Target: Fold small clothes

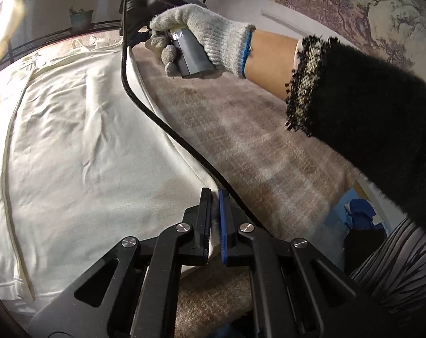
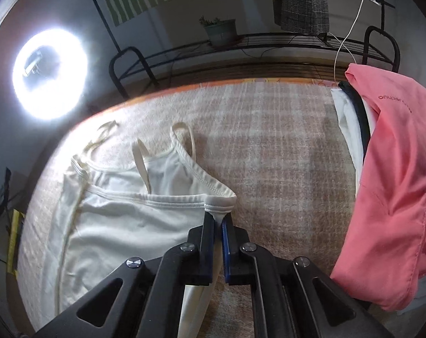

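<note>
A cream white camisole [image 1: 80, 146] lies spread on the fuzzy beige blanket [image 1: 241, 129]. My left gripper [image 1: 215, 197] is shut on the camisole's right edge near its lower end. My right gripper [image 2: 218, 219] is shut on the camisole [image 2: 128, 211] at the upper right corner by the armhole. The thin straps [image 2: 182, 138] lie loose beyond that corner. In the left wrist view the gloved hand holds the right gripper body [image 1: 168, 22] at the far end of the same edge; its fingertips are hidden there.
A pile of folded clothes topped by a pink garment [image 2: 396, 183] stands at the right of the blanket. A black metal rack [image 2: 241, 48] with a potted plant [image 2: 221, 31] is behind the far edge. A bright ring light [image 2: 49, 76] glares at left. A black cable [image 1: 168, 129] runs along the camisole's edge.
</note>
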